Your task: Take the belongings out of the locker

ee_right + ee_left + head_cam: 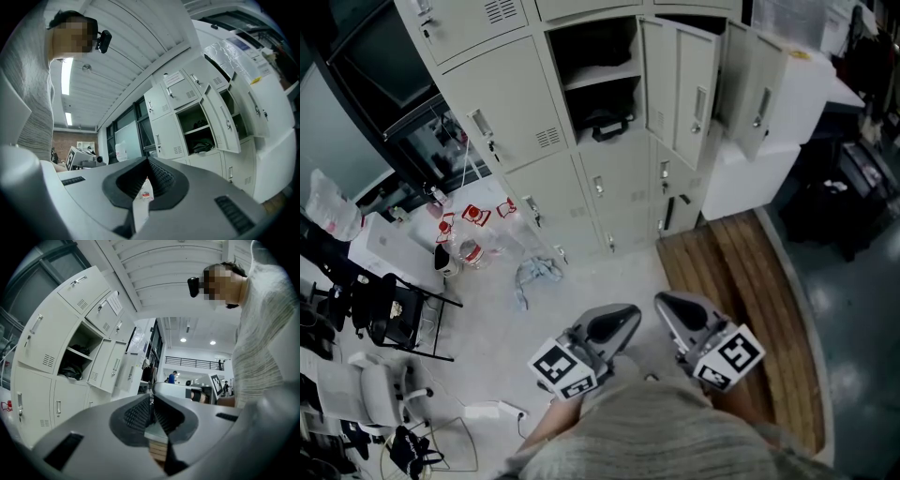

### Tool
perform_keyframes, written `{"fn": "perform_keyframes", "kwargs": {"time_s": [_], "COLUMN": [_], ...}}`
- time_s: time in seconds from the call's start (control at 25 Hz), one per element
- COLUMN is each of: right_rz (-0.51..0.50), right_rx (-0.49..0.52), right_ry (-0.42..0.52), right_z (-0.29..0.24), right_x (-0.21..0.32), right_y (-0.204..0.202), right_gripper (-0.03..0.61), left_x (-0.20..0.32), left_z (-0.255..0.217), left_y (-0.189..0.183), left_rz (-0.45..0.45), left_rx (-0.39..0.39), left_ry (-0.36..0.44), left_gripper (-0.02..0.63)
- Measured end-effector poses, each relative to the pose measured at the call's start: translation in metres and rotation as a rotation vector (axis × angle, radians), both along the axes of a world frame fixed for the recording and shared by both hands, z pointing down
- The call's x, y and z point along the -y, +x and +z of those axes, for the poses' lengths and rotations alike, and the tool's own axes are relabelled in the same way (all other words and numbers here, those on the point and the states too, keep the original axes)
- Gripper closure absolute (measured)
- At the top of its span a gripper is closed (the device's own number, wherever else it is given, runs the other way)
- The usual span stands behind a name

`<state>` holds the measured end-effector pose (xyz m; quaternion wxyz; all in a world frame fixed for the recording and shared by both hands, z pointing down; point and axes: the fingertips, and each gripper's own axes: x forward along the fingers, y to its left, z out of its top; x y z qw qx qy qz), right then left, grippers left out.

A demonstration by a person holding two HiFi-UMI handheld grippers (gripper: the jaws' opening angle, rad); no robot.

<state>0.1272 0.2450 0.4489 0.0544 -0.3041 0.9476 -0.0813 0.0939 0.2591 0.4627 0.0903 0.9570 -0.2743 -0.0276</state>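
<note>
Locker (602,73) gapes, dark bag (605,122) inside; left hand-held gripper (633,310) closed, empty; right hand-held gripper (662,301) likewise.

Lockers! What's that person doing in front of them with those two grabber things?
A person stands facing the lockers with a gripper in each hand. The left gripper and the right gripper are both shut, empty, and held close to the body, well short of the lockers. One locker is open, with a dark bag on its lower shelf. Nothing is being taken out yet.
</note>
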Motion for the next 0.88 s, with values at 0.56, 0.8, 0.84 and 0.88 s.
{"fn": "perform_keyframes", "kwargs": {"time_s": [0.56,0.8,0.84,0.88], "right_rz": [0.074,0.081,0.082,0.084], "right_rx": [-0.046,-0.068,-0.073,-0.078], "right_ry": [-0.012,0.009,0.008,0.01], "right_z": [-0.006,-0.017,-0.02,-0.023], "right_x": [0.112,0.177,0.186,0.195], "right_y": [-0.036,-0.069,-0.075,-0.081], "right_gripper": [0.577,0.577,0.577,0.577], "left_x": [0.115,0.18,0.19,0.198], "left_z": [0.001,-0.013,-0.017,-0.021], "left_y": [-0.038,-0.074,-0.08,-0.086], "left_rz": [0.055,0.084,0.087,0.092], "left_rx": [-0.045,-0.021,-0.023,-0.024], "left_ry": [-0.013,0.04,0.047,0.057], "left_gripper": [0.584,0.584,0.586,0.584]}}
